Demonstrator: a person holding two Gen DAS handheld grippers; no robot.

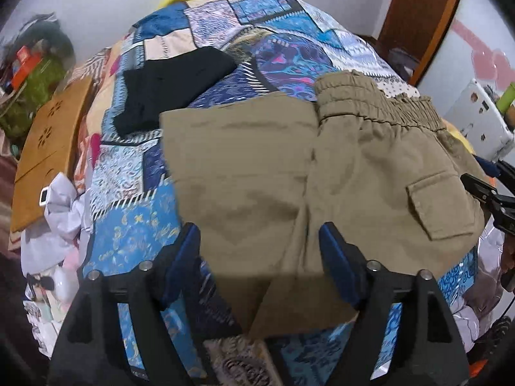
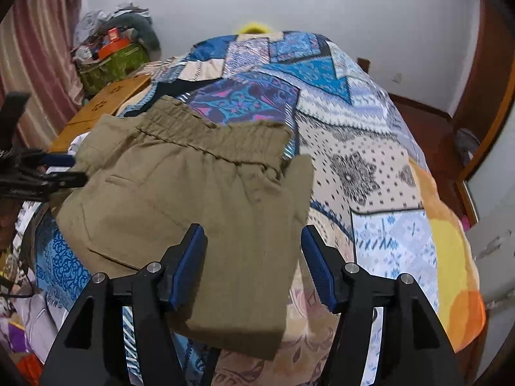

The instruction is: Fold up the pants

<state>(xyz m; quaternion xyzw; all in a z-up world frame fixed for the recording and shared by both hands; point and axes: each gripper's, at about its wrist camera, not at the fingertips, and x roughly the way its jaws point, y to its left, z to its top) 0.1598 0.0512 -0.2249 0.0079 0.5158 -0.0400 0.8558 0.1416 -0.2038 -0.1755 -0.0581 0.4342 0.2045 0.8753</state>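
Blue-padded fingers point(image 1: 183, 257) frame the bottom of the left wrist view, and the left gripper point(image 1: 259, 244) is spread wide, nothing between its jaws, hovering over the near part of the khaki pants point(image 1: 289, 173). The pants lie folded on the patchwork bedspread point(image 1: 128, 167), elastic waistband point(image 1: 379, 106) at the far right, a flapped pocket point(image 1: 437, 202) toward the right edge, and a folded layer hanging off the near edge of the bed. Over to the right wrist view now: the right gripper point(image 2: 254, 257) is just as wide apart, holding nothing, its fingers point(image 2: 317, 267) straddling the near folded end of the pants point(image 2: 193, 199), with fabric passing beneath the gap. Whether the pads touch the cloth cannot be told. The waistband point(image 2: 206, 138) runs across the far side here. Back in the left view, a folded black garment point(image 1: 173, 87) lies on the bedspread just beyond the pants' far left corner. A wooden board point(image 1: 51, 141) lies along the bed's left side, and a green bag point(image 2: 109, 64) stuffed with clutter stands by the wall.
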